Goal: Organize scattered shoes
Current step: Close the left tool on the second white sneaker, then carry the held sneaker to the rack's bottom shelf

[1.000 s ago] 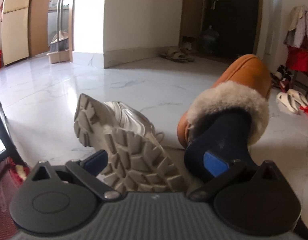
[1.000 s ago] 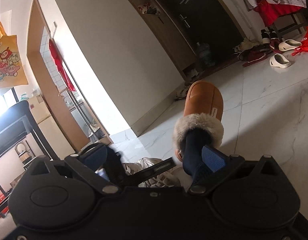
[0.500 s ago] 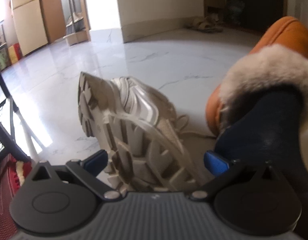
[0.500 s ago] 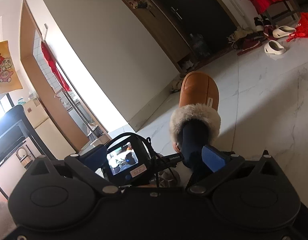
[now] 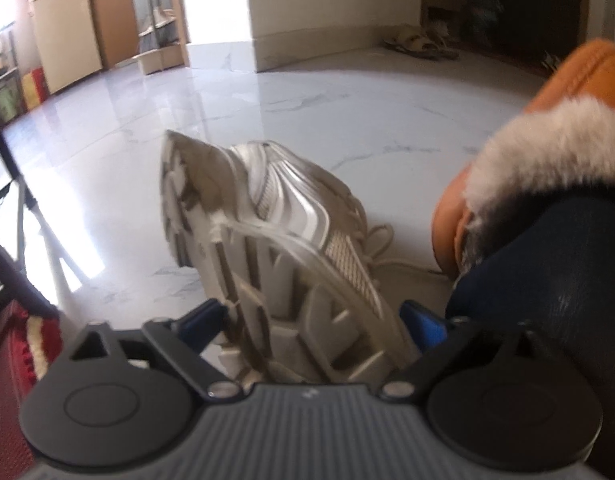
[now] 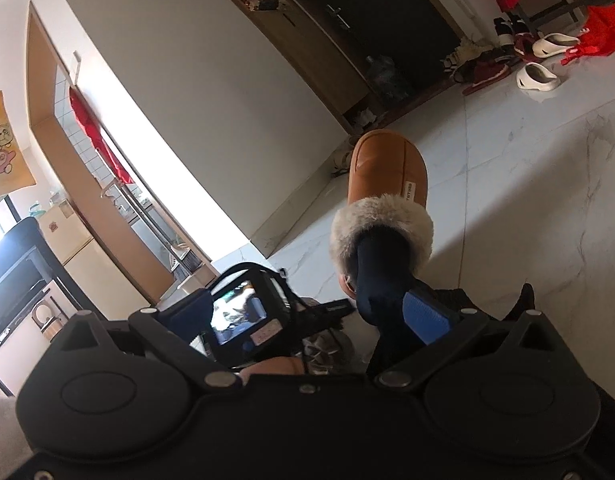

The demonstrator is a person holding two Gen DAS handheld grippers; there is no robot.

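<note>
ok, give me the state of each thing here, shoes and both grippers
sneaker: tipped on its side, sole showing, heel between the left gripper's fingers
left gripper: shut on sneaker
right gripper: open, holding nothing
slipper: upright, worn on a foot in a dark sock
white sandals: loose on the floor by the door

Floor [image 5: 339, 112]: glossy white marble tiles with grey veins, bright glare at left.
On it, middle: pale sneaker [image 5: 275, 248] tipped on its side, tread showing.
Just beside, right: tan fur-cuffed slipper [image 6: 387, 176] worn on a foot.
Far wall: sandals [image 5: 419, 42].
By the dark door: white slides [image 6: 537, 76], dark shoes [image 6: 483, 70].
</note>
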